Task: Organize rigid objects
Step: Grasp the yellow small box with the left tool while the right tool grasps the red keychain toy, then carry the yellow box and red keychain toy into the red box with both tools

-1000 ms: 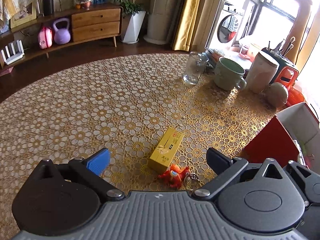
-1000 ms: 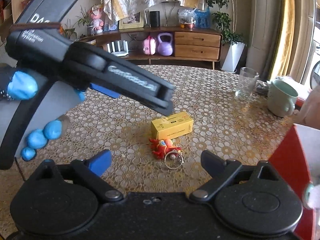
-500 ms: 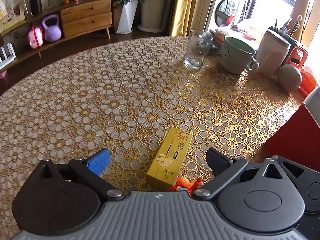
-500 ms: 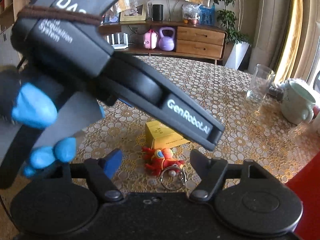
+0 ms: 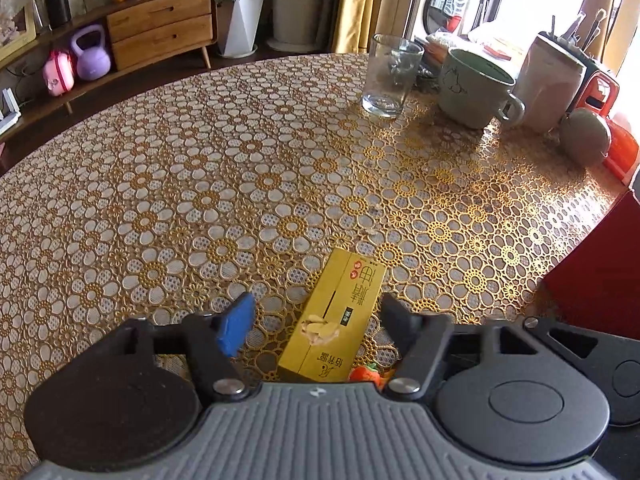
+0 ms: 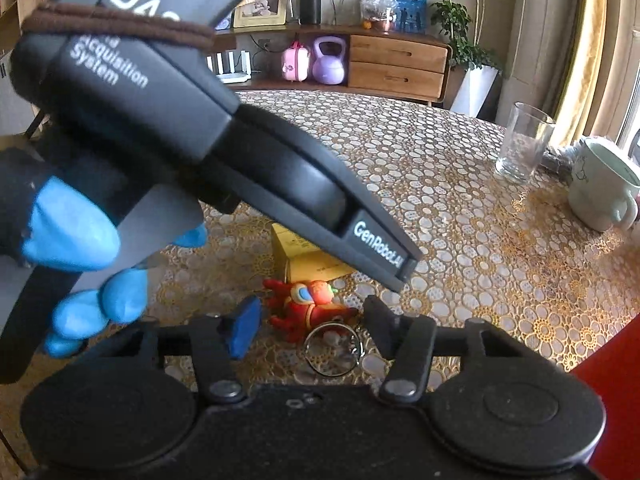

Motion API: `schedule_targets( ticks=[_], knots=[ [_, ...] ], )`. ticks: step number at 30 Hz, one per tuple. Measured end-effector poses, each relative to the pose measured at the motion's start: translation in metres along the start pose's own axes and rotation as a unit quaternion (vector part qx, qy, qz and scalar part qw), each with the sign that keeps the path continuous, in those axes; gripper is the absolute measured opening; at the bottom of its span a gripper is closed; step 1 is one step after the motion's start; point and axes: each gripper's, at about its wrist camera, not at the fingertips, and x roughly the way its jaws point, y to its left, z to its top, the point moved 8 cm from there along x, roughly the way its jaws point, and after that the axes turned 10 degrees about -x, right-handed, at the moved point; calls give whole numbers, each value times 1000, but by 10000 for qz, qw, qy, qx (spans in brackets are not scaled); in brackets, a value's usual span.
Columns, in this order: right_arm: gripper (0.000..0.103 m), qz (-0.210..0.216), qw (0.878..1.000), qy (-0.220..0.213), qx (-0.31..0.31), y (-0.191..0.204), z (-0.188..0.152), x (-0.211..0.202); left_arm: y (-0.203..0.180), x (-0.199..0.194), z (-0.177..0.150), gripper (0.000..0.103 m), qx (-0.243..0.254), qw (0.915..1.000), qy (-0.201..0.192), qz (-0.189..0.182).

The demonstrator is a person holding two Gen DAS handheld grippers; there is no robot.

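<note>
A yellow box (image 5: 335,318) lies on the lace tablecloth between the fingers of my left gripper (image 5: 316,320), which is open around it without touching. A red toy keychain (image 6: 310,308) with a metal ring (image 6: 331,354) lies just next to the box; it sits between the fingers of my open right gripper (image 6: 312,326). In the left wrist view only a bit of the toy (image 5: 366,374) shows. The left gripper's body (image 6: 224,168) crosses the right wrist view above the box (image 6: 304,258) and hides most of it.
A red container (image 5: 600,276) stands at the right edge. A glass (image 5: 390,76), a green mug (image 5: 474,88), a white canister (image 5: 550,80) and a round grey object (image 5: 586,138) stand at the table's far right. A sideboard (image 5: 160,28) stands beyond the table.
Both grippers have moved down and forward. The box now lies between the left fingers and the toy between the right fingers. Both jaws have narrowed somewhat.
</note>
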Motion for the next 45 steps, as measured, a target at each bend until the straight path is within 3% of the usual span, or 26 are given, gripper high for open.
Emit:
schedule_targets(
  ticks=[2, 9, 13, 29, 45],
  knots=[
    [52, 1, 10000, 20, 6, 0, 0, -1, 0, 0, 0, 64, 10, 10000, -5, -11],
    [51, -80, 9999, 118, 73, 1, -5, -6, -2, -1, 0, 32, 122, 9998, -38, 151],
    [51, -40, 9993, 180, 317, 0, -10, -16, 0, -4, -2, 31, 162, 9991, -43, 391],
    [51, 136, 9956, -43, 929, -7, -30, -108, 2, -75, -38, 30, -245, 9989, 22, 402],
    [51, -7, 9948, -516, 874, -29, -24, -214, -57, -176, -67, 30, -97, 9997, -148, 173]
  ],
)
